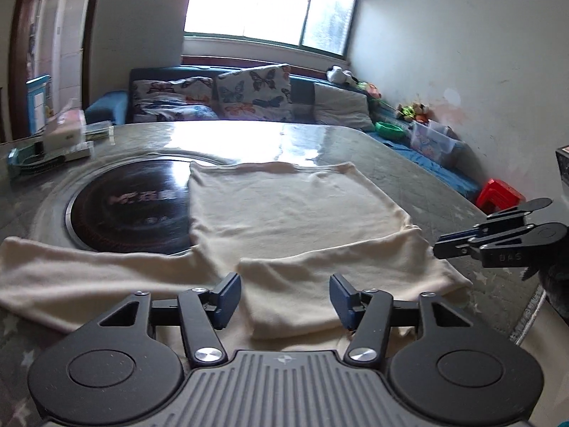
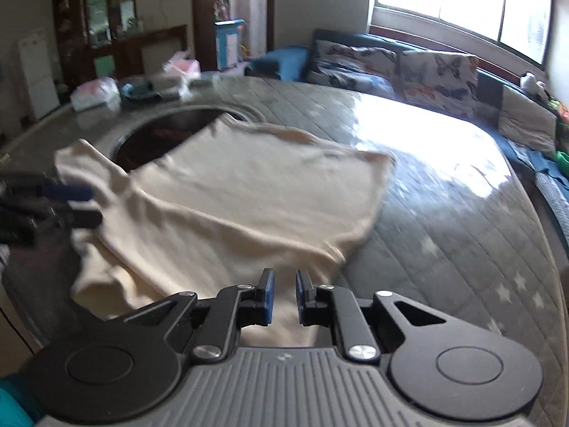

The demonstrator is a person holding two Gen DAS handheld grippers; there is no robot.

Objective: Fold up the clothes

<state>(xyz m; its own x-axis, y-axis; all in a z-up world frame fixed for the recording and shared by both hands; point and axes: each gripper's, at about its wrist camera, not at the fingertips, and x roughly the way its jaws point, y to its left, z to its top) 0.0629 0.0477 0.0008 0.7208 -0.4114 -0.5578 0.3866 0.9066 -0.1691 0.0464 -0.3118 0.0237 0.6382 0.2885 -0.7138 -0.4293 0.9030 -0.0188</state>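
Observation:
A cream long-sleeved garment [image 1: 291,206] lies flat on the round table [image 1: 373,146], its near right sleeve folded across the body and the left sleeve stretched out to the left. My left gripper [image 1: 284,299] hovers open over the garment's near edge, with cloth beneath the pads but not pinched. My right gripper [image 1: 441,245] hangs at the garment's right side, just off the folded sleeve. In the right wrist view my right gripper [image 2: 284,297] shows a narrow gap above the cream garment [image 2: 249,192] with nothing between the pads. The left gripper [image 2: 78,205] shows blurred at the left edge.
A black round hob [image 1: 131,206] is set in the table's middle, partly under the garment. Boxes and tissue packs [image 1: 64,135] crowd the far left rim. Behind stand a sofa with butterfly cushions [image 1: 249,89] and a red stool [image 1: 498,195] on the floor at right.

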